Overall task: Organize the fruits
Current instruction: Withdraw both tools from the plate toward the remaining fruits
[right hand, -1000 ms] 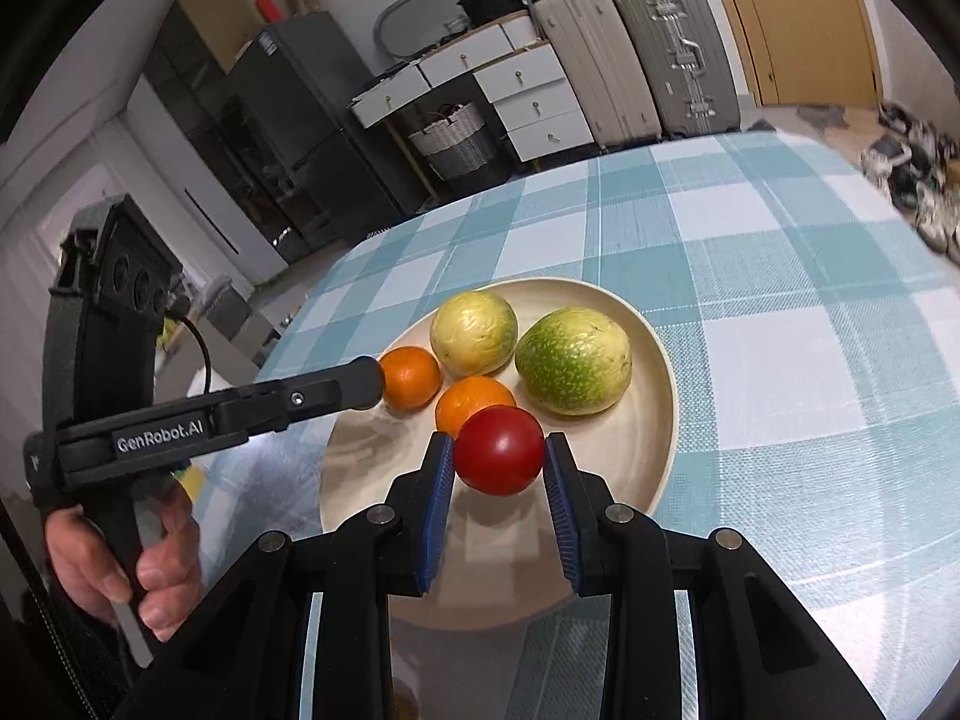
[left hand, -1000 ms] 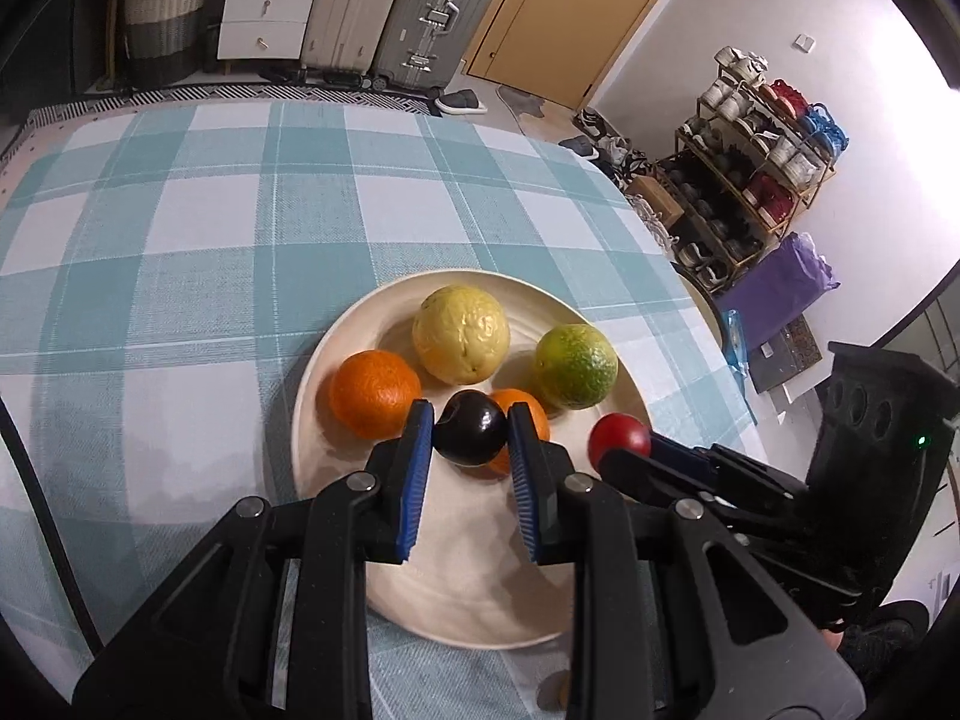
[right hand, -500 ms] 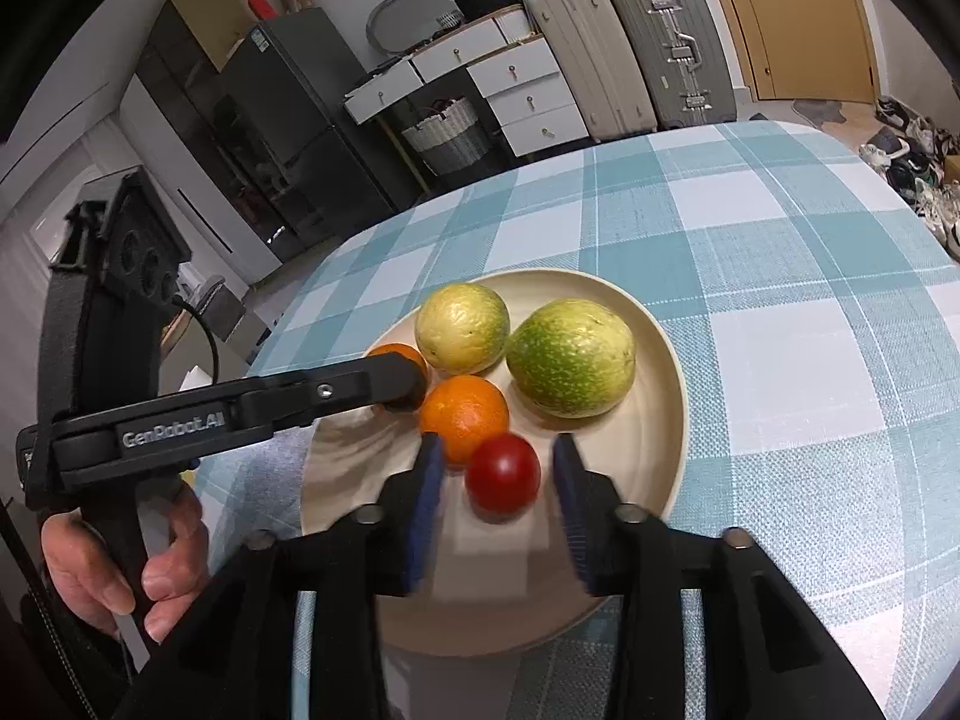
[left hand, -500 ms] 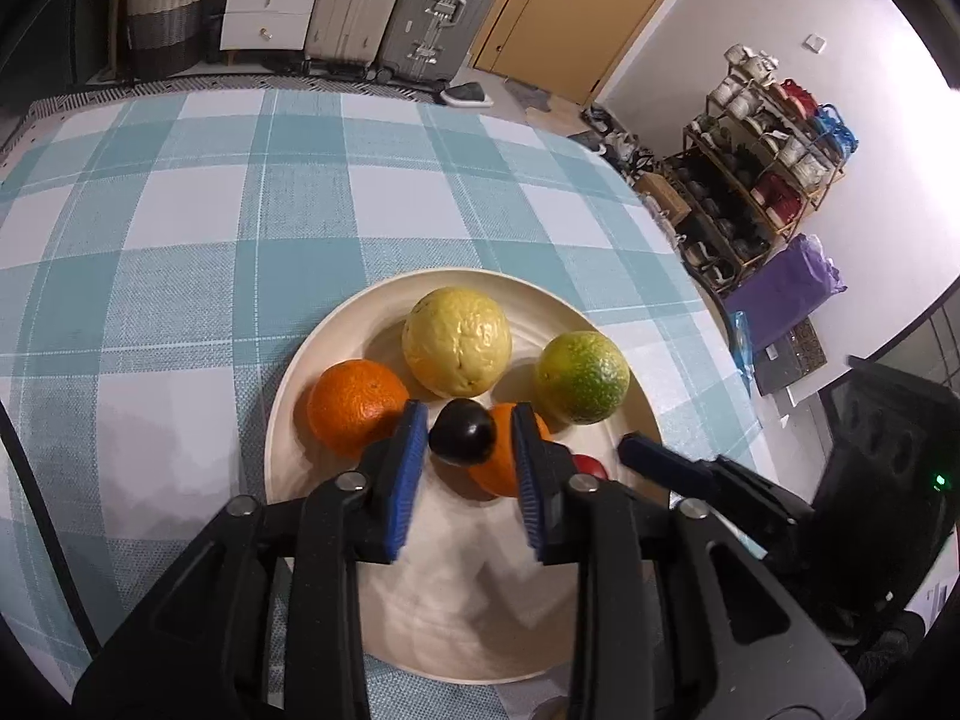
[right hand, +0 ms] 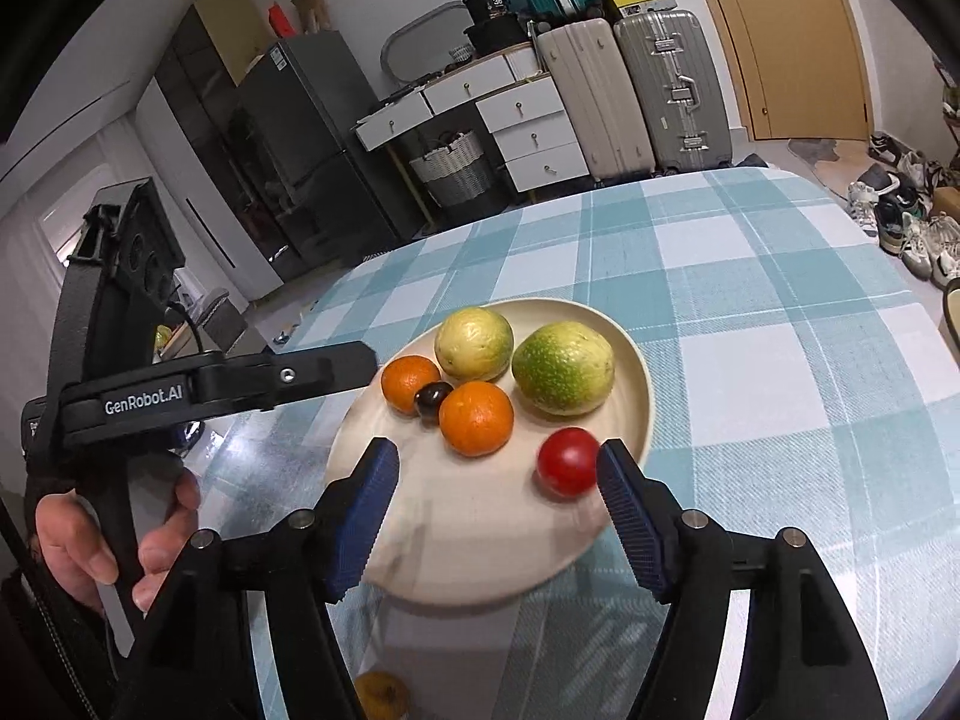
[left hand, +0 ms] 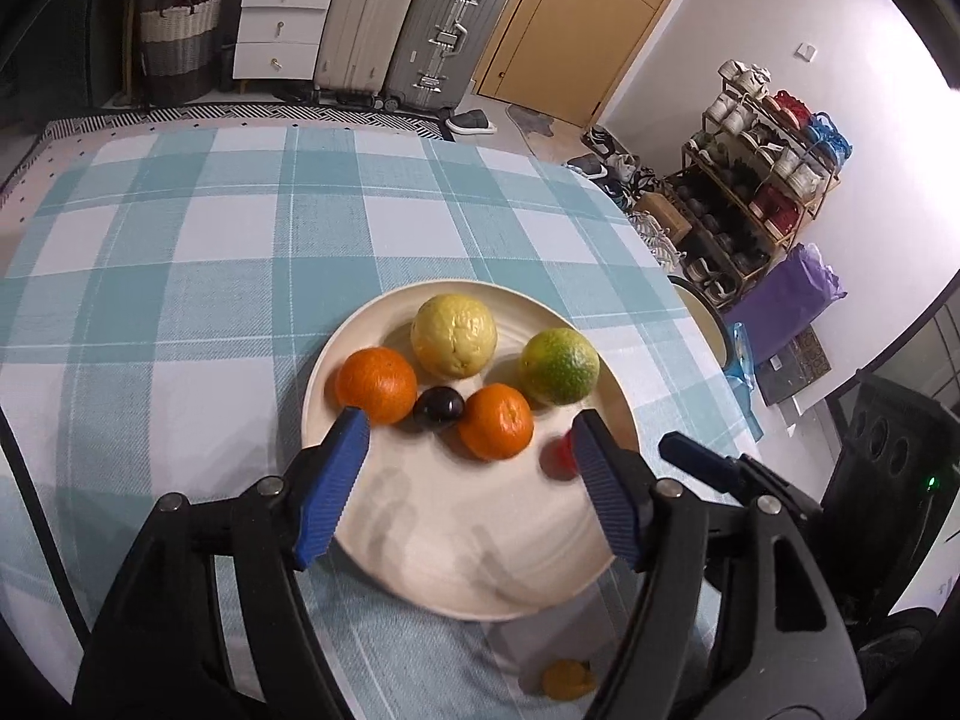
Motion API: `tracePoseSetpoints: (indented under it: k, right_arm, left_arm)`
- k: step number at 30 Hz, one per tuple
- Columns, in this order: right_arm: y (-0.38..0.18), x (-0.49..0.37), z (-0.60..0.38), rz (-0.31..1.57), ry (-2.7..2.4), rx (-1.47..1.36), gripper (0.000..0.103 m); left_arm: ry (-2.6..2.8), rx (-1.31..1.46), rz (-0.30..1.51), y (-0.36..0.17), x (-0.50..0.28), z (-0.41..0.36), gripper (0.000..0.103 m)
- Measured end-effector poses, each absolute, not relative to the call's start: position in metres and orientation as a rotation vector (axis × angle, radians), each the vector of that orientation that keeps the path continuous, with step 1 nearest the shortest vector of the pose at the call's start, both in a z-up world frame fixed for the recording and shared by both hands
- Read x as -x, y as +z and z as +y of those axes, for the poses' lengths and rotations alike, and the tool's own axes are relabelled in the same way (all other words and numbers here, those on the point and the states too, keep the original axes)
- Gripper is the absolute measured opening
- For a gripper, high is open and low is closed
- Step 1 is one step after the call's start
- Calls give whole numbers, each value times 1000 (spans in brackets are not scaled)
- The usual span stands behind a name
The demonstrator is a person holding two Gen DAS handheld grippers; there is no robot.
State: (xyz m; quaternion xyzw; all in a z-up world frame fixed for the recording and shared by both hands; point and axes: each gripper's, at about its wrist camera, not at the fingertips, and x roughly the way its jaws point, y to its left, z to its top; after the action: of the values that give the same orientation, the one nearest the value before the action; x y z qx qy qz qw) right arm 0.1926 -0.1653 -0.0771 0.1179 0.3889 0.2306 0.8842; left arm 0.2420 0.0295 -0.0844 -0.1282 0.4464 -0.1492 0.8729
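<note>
Checked tablecloth (left hand: 180, 276) on the table, two suitcases (left hand: 414, 24) parked by the door (left hand: 576, 18). White drawers (right hand: 528, 126) with a basket (right hand: 456, 168) under them, and a shoe rack (left hand: 756, 180) stuffed full.

Both wrist views look steeply down, close, from opposite sides; they share the plate (left hand: 336, 354); edges probably distorted.

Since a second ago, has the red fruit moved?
Yes. The red fruit left the right gripper, whose jaws are opening, and now lies on the plate, nearer its right rim.
</note>
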Motion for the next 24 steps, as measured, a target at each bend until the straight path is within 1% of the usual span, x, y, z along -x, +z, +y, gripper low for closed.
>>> tracePoseSetpoints:
  k: [9,11,13,15,16,17,18,24]
  right_arm:
    - [-61,-172,-170,770,480,-230,71]
    - [-58,-167,-170,765,483,-226,71]
    - [-55,-162,-169,762,482,-219,71]
    - [-53,-158,-168,759,486,-211,71]
    - [-52,-155,-167,756,483,-204,73]
    - [-51,-153,-167,755,477,-197,78]
    - [-51,-151,-167,756,476,-194,80]
    - [-52,-135,-170,767,464,-188,81]
  left_arm:
    - [-291,224,910,-74,-200,27,70]
    - [-285,212,901,-71,-192,25,72]
    - [-276,205,895,-69,-184,24,77]
    - [-282,189,889,-67,-175,22,79]
    - [-284,177,885,-66,-172,20,79]
    - [-281,162,882,-66,-167,18,79]
    - [-278,152,881,-65,-164,17,79]
    - [-285,134,875,-68,-140,13,80]
